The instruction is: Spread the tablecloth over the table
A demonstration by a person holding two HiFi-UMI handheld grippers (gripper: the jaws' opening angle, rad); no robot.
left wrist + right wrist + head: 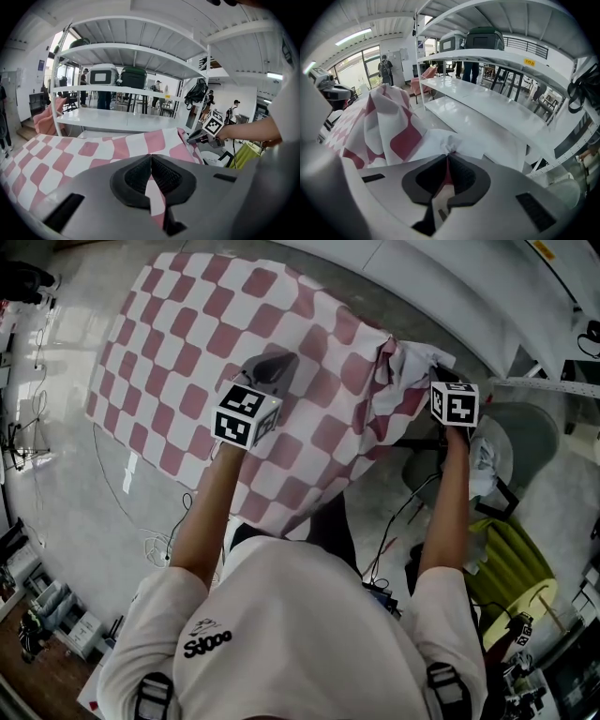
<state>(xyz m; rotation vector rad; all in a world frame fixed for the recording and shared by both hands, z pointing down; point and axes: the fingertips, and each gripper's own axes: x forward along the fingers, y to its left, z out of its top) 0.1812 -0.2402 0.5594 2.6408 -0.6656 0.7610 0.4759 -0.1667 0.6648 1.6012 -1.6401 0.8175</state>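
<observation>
Plainly, the tablecloth (187, 352) is a thin, light, floppy thing. It is a pink-and-white checked sheet draped over the surface, which is hidden beneath it. The far and left parts lie fairly flat, while the near right corner is gathered into a crumpled peak, held up off the rest. The right gripper (441, 376) has its jaws pressed together on that peak, and in the right gripper view a twisted tuft of cloth pokes out just past the closed pads. The left gripper (274, 362) is pinching the cloth too, further left along the near side. In the left gripper view a narrow fold runs down between its shut jaws, and the checks stretch away smooth beyond them. I judge that the cloth has no stiffness of its own: it should sag between the two holds, crease wherever it is bunched, and hold no shape once let go. It looks light enough that one tug would drag the whole sheet across, so the flat part could shift as easily as the rumpled part. It does not look fragile, but a small pinch of thin fabric could slide out of the pads under a hard pull. The best places to hold it seem to be the hem near the two near corners, well apart, so the edge draws taut. The right hold is on a wad and not a clean corner, so wrinkles there seem likely.
</observation>
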